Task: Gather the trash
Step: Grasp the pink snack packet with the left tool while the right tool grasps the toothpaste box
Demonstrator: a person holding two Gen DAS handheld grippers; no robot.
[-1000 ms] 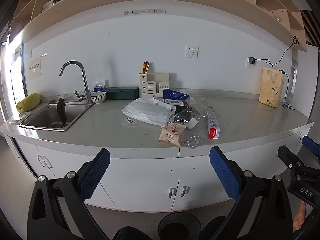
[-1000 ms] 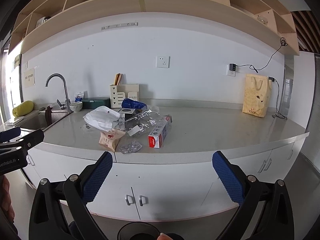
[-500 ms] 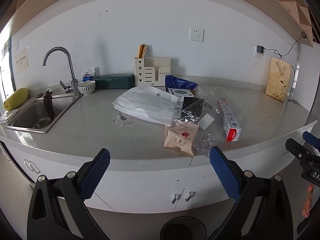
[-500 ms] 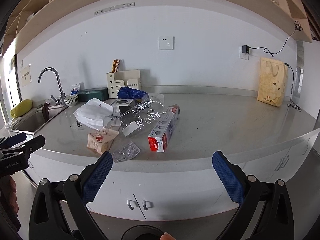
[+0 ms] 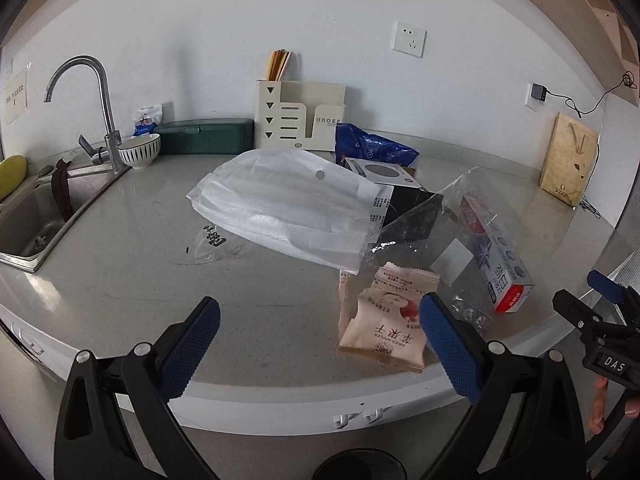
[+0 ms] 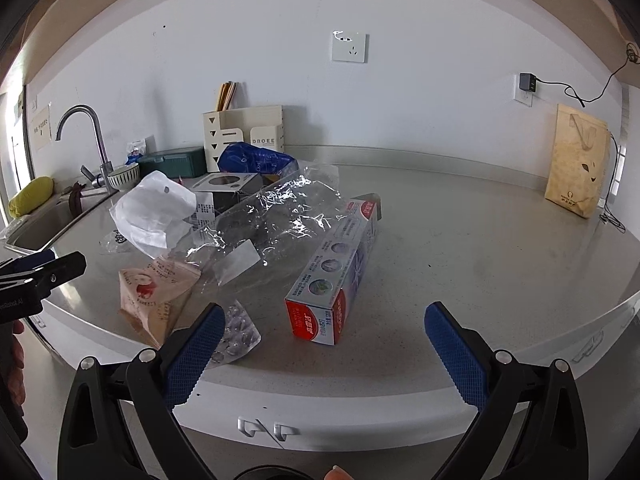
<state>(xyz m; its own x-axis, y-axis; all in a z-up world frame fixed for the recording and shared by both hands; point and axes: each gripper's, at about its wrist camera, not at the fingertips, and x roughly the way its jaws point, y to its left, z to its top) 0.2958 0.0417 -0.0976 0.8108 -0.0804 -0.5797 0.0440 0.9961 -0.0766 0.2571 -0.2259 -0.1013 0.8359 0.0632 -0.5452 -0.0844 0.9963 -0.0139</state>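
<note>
Facing a littered grey countertop [image 5: 120, 272] below white wall, left tongs [image 5: 318, 330] and right tongs [image 6: 320, 338] both apart.

bright daylight from left | fisheye bending – dark vignetted corners | focus sharp

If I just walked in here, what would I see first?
A messy heap of trash in the middle of the counter: a big white foam bag, crinkly clear plastic and a red-ended toothpaste box. A pink snack packet lies at the front edge.
</note>
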